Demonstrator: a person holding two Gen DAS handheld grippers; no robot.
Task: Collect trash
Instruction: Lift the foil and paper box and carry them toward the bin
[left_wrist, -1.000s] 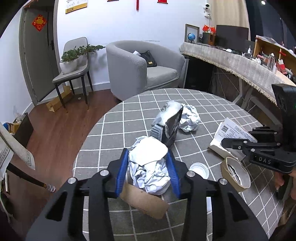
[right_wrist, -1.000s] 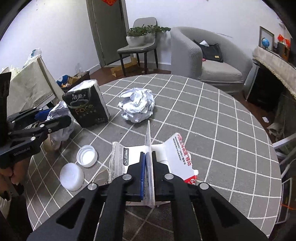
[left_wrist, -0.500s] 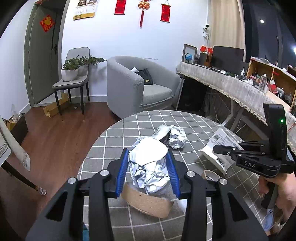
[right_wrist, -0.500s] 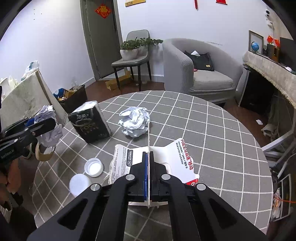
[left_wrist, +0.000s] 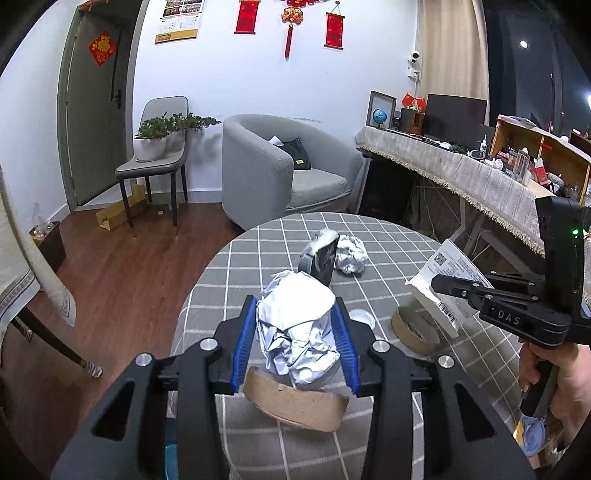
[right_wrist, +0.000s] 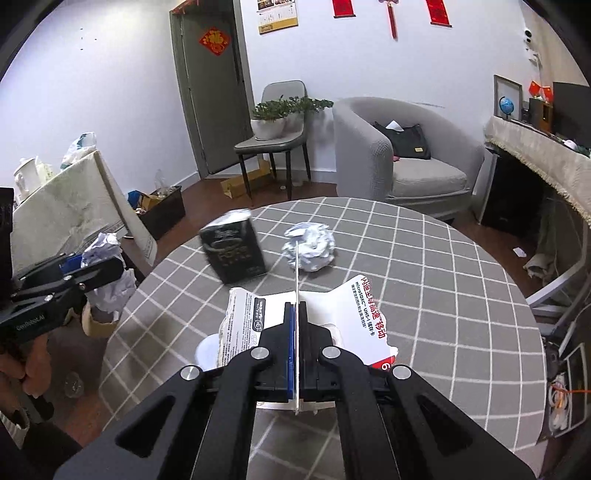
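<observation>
Your left gripper (left_wrist: 295, 332) clamps a crumpled paper ball (left_wrist: 297, 332) between its blue pads, held clear above the checked round table (left_wrist: 258, 266). Your right gripper (right_wrist: 296, 343) is pinched tight on a torn card package (right_wrist: 354, 317), also off the cloth. You look to be mid-carry, both pieces picked and no bin in view, so the next move calls for finding the bin without slackening either grip. Just below the ball sit two tape rolls (left_wrist: 295, 400) and a white lid (left_wrist: 362, 317). Farther out, a dark tissue pack (right_wrist: 234, 251) and a second paper ball (right_wrist: 310, 245) wait mid-table. The table's edge drops to open wood floor (left_wrist: 122, 266) on the left.
</observation>
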